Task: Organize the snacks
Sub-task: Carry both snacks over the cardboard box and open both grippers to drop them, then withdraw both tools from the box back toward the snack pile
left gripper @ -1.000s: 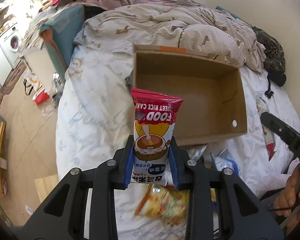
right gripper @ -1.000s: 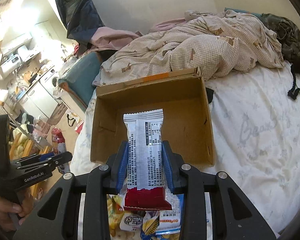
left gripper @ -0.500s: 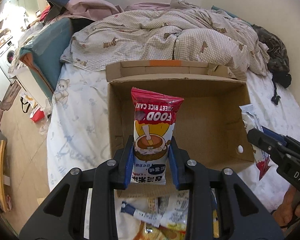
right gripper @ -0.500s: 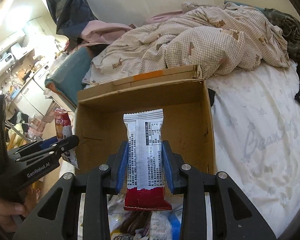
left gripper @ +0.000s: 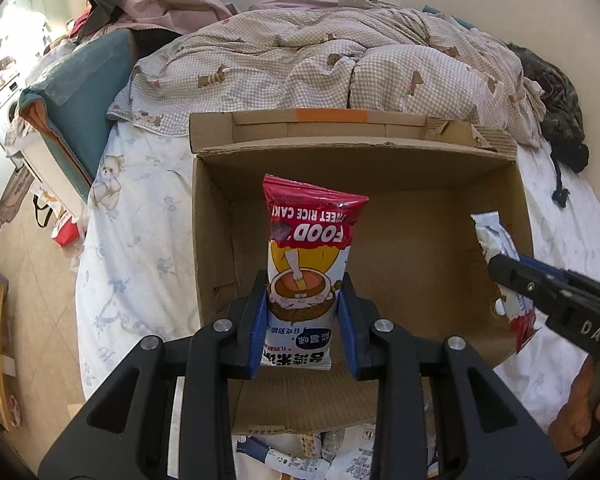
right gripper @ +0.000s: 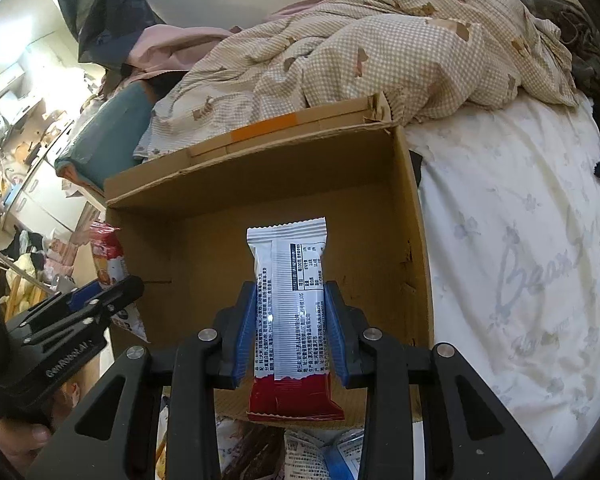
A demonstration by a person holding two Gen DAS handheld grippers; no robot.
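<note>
Pinching light, crinkly, slippery packets mid-body: left gripper [left gripper: 302,312] clamps rice cake pack [left gripper: 306,264], right gripper [right gripper: 290,330] clamps white bar [right gripper: 290,304], over box [left gripper: 440,240].

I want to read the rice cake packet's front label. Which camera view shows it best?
The left wrist view: the rice cake packet faces the camera, clamped in the left hand-held gripper, printing upside down. The right wrist view shows only its edge beside the cardboard box.
</note>
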